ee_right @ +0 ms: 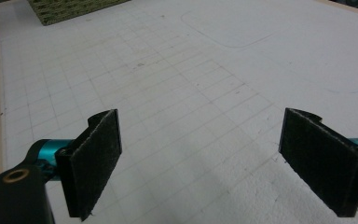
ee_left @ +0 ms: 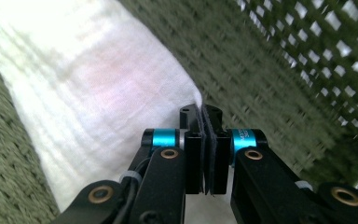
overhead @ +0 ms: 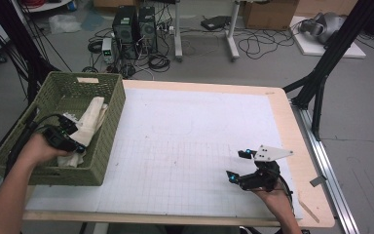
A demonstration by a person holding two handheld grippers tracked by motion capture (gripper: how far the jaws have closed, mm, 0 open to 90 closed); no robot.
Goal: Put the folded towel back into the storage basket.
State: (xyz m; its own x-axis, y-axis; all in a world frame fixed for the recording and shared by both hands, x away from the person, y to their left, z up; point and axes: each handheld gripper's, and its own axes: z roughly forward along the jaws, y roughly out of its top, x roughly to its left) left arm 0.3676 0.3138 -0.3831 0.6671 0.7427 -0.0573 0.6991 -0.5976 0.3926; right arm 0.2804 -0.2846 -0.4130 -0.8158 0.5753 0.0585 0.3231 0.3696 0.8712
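Past my tools the worktop (overhead: 282,126) lies under a white gridded sheet (overhead: 199,146), a faint curved outline drawn on it ahead of my right-hand tool. Beyond the worktop's far edge, two black computer towers (overhead: 135,27) stand on the floor among loose cables (overhead: 253,46). Cardboard boxes (overhead: 268,13) sit farther back, and a black frame leg (overhead: 321,73) rises off to my right.

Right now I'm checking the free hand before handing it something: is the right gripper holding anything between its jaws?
No. In the right gripper view the right gripper has its jaws wide apart, with just the bare gridded mat between them.
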